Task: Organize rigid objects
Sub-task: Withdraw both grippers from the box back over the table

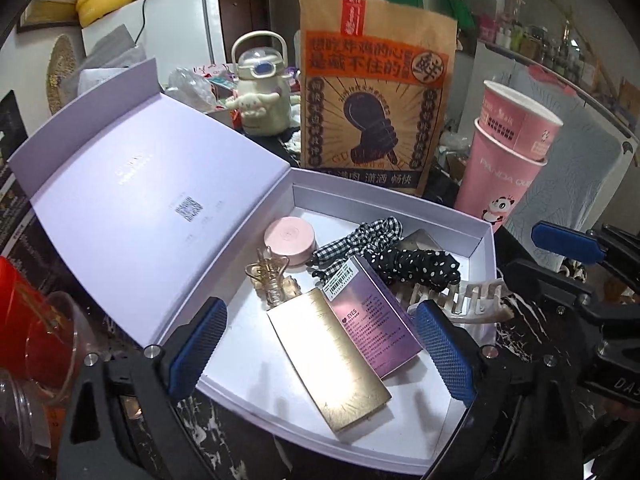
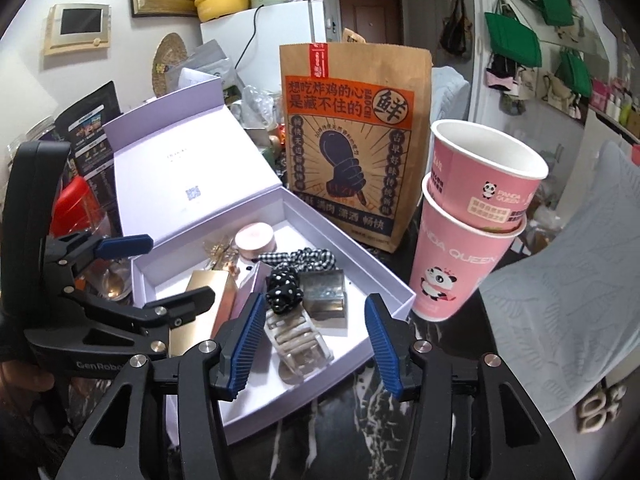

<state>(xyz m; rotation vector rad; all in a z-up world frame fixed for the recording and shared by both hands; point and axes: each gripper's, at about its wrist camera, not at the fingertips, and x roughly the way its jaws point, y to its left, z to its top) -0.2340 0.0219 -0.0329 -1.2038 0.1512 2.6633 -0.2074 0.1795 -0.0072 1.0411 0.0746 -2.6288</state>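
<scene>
Grippers, left (image 1: 320,348) and right (image 2: 316,344), hung open, empty, over the box (image 2: 400,300) (clip (image 2: 298,344) overhangs near edge); nudge it fully inside.

The white hair claw (image 1: 472,300) at the box's (image 1: 476,216) right edge is partly covered by the left gripper's (image 1: 320,348) right finger. The purple carton's (image 1: 376,320) small print is unreadable. A red container (image 1: 24,308) is cut off at the frame's left edge.

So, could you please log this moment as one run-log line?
left gripper: open, over gold case | right gripper: open, over white hair claw | both items in lavender gift box, lid up
</scene>
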